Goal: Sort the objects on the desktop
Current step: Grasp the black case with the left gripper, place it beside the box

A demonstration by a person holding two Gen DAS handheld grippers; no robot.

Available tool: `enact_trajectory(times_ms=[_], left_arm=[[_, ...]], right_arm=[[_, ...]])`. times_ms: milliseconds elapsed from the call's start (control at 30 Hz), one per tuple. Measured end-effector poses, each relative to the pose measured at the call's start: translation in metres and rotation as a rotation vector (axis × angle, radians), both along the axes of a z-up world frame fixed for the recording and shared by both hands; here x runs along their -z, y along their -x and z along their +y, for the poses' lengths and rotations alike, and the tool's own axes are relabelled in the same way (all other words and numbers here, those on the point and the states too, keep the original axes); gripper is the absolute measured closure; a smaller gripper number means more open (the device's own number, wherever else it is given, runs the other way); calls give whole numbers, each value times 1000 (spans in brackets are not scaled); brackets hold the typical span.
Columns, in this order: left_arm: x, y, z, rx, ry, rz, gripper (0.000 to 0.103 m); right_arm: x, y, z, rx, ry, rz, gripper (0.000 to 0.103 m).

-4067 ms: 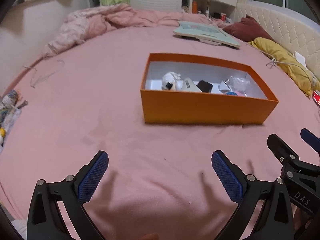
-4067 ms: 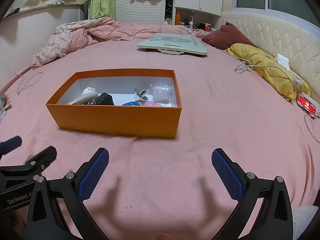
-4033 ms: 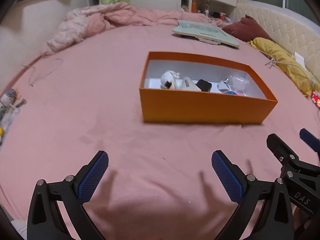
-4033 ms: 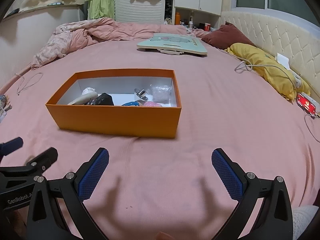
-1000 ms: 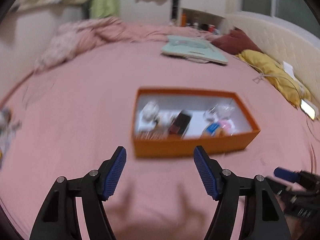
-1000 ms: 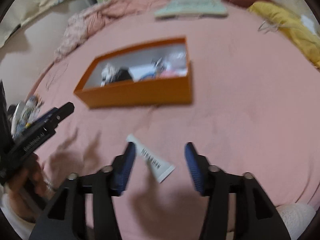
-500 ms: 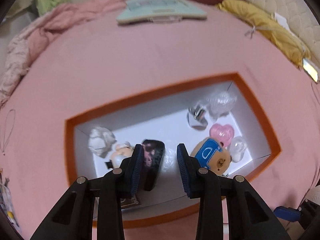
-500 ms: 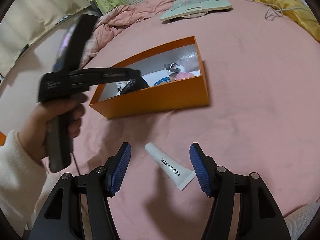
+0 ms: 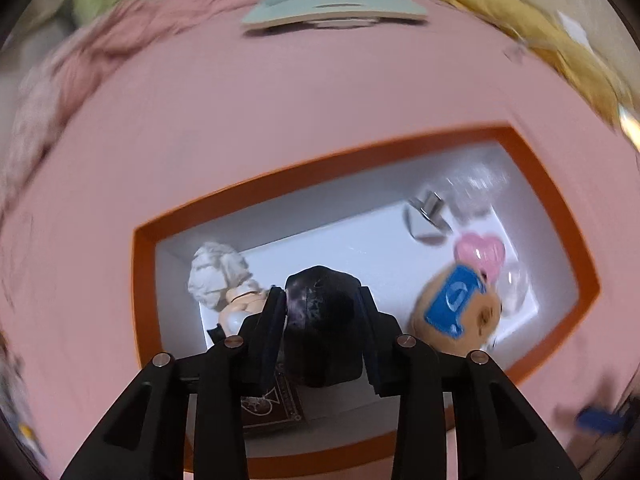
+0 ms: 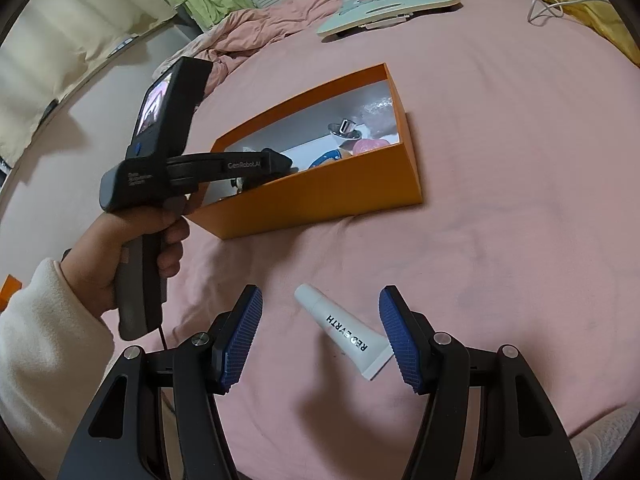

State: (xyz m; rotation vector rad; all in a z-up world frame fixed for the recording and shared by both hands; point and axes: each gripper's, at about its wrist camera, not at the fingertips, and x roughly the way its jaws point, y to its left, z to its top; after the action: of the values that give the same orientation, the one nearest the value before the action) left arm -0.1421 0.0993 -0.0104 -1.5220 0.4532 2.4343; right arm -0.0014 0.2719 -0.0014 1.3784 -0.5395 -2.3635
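Left wrist view: my left hand-held gripper (image 9: 322, 326) is clamping a black pouch (image 9: 322, 320) inside the orange box (image 9: 560, 216). Right wrist view: my right hand-held gripper (image 10: 322, 336) is hovering open around a white tube (image 10: 344, 332) reading "RED EARTH", lying on the pink bed (image 10: 500, 160); "GenRobot.AI" is showing on the left one.

- left gripper (image 9: 320, 320): reaching down and forward, jaws closed tight, both pads pressed against something dark between them
- left hand (image 10: 136, 248): wrapped around the gripper handle, cream sleeve (image 10: 44, 344) at the wrist
- right gripper (image 10: 320, 336): low, angled down, jaws spread wide, nothing clamped
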Motion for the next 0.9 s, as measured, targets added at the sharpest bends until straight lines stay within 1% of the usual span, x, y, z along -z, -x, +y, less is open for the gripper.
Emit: enact_trajectory(times_ms=[33, 67, 100, 167, 300, 367, 400, 467, 500, 600, 700, 767, 800, 833, 867, 900], left_arm=[[-4, -2, -1, -3, -9, 3, 74], [-9, -3, -3, -12, -26, 5, 75], [-19, -6, -8, -25, -60, 28, 76], [-43, -14, -17, -49, -131, 87, 77], [-92, -40, -35, -68, -246, 171, 78], [-110, -60, -44, -63, -298, 184, 78], [-112, -70, -47, -58, -314, 180, 78], [-106, -92, -49, -47, -331, 160, 78], [-97, -102, -49, -44, -331, 142, 78], [-69, -122, -50, -41, -332, 83, 78], [-30, -141, -45, -43, -329, 9, 78], [-18, -151, -48, -56, -328, 40, 76], [-12, -156, -50, -64, -328, 63, 69], [-10, -159, -55, -96, -335, 81, 50], [-8, -162, -61, -137, -346, 97, 39], [-8, -163, -67, -179, -356, 111, 24]], right_arm=[[0, 0, 0, 2, 1, -1, 41], [1, 0, 1, 5, 2, -4, 41], [1, 1, 1, 7, 3, -8, 41], [1, 0, 1, 9, -3, -5, 41], [0, -2, -1, 4, -19, 7, 41], [0, -3, -2, 2, -27, 10, 41], [0, -3, -3, 1, -31, 11, 41], [0, -3, -4, -1, -39, 13, 41], [0, -3, -4, -2, -43, 14, 41], [0, -5, -4, 1, -51, 18, 41], [0, -5, -3, 6, -58, 22, 41], [0, -6, -2, 8, -65, 24, 41], [0, -7, -1, 9, -68, 25, 41], [0, -7, -1, 9, -71, 27, 41], [-1, -8, 0, 10, -73, 30, 41], [-2, -9, 0, 11, -75, 34, 41]])
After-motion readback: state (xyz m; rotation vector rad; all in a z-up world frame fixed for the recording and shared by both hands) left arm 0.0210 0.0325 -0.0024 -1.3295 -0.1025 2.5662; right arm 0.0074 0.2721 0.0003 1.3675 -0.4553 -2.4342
